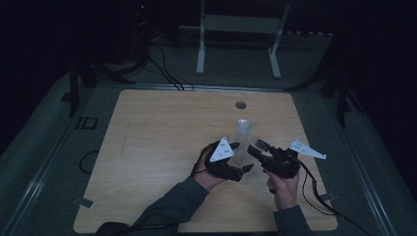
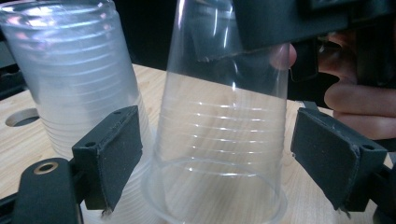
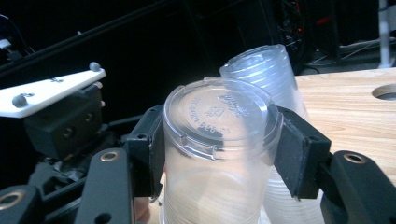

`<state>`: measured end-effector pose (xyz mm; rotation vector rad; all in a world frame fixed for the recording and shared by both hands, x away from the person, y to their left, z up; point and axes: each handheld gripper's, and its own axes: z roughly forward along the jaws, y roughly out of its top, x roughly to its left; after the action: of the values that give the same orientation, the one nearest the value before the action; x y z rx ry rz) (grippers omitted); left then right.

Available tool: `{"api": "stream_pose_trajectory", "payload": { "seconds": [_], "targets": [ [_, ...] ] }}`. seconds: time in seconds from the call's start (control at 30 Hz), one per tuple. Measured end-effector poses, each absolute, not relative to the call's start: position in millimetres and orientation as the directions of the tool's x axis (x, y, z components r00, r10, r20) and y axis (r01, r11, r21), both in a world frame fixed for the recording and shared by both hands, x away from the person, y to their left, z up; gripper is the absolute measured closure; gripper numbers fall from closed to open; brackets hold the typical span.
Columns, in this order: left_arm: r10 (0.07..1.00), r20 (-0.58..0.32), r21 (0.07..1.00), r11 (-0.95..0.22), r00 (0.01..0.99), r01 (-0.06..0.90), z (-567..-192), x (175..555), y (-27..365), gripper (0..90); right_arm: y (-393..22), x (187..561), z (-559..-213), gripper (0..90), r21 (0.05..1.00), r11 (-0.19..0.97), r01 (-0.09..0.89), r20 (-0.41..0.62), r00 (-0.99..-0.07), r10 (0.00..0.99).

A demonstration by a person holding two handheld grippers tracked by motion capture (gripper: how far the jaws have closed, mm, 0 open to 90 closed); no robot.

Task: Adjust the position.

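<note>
We see two sets of clear plastic cups, mouth down, on the light wooden desk (image 1: 162, 147). One is a tall stack of nested clear ribbed plastic cups (image 2: 70, 79), standing a little tilted. Just beside it is a single clear plastic cup (image 3: 219, 154), also upside down, with its embossed round bottom on top. We cannot see anything inside it.

The right hand-held gripper (image 3: 219, 149) is closed on this single cup near its bottom end; both black pads (image 3: 299, 154) press on its wall. The left hand-held gripper (image 2: 217, 154) is wide; the cup's lower part stands between its two foam pads (image 2: 116, 144), and there is a gap on each side. In the high view both hand-held grippers meet at the cups, in the right half of the desk, nearer to the person's edge. A round hole in the desk (image 1: 240, 104) lies behind the cups, toward the far edge. The left half of the desk is bare wood.
</note>
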<state>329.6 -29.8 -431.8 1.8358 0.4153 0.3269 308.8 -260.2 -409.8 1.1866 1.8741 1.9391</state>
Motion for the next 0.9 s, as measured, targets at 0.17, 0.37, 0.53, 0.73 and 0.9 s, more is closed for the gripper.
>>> {"api": "stream_pose_trajectory", "payload": {
  "seconds": [0.17, 0.37, 0.53, 0.73, 0.9],
  "targets": [
    [0.435, 0.013, 0.955, -0.273, 0.9, 0.119, -432.3, 329.5, -30.7, 19.2, -260.1, 308.7, -409.6, 41.0, 0.906, -0.184, 0.382, 0.408, -0.665, 0.625],
    [0.431, 0.018, 0.952, -0.282, 0.902, 0.116, -432.5, 329.6, -31.2, 22.6, -260.8, 308.7, -408.4, 41.0, 0.902, -0.198, 0.383, 0.419, -0.671, 0.611],
    [0.43, 0.019, 0.952, -0.285, 0.903, 0.116, -432.3, 329.4, -31.0, 27.8, -262.2, 308.7, -407.2, 41.0, 0.902, -0.203, 0.382, 0.422, -0.674, 0.606],
    [0.428, 0.021, 0.95, -0.29, 0.904, 0.115, -431.8, 329.1, -31.2, 29.6, -262.6, 308.9, -407.1, 40.6, 0.903, -0.197, 0.382, 0.419, -0.677, 0.605],
    [0.417, 0.029, 0.947, -0.303, 0.908, 0.109, -431.4, 328.8, -30.7, 30.7, -264.3, 309.7, -406.3, 37.6, 0.909, -0.167, 0.383, 0.402, -0.692, 0.6]
  ]
}}
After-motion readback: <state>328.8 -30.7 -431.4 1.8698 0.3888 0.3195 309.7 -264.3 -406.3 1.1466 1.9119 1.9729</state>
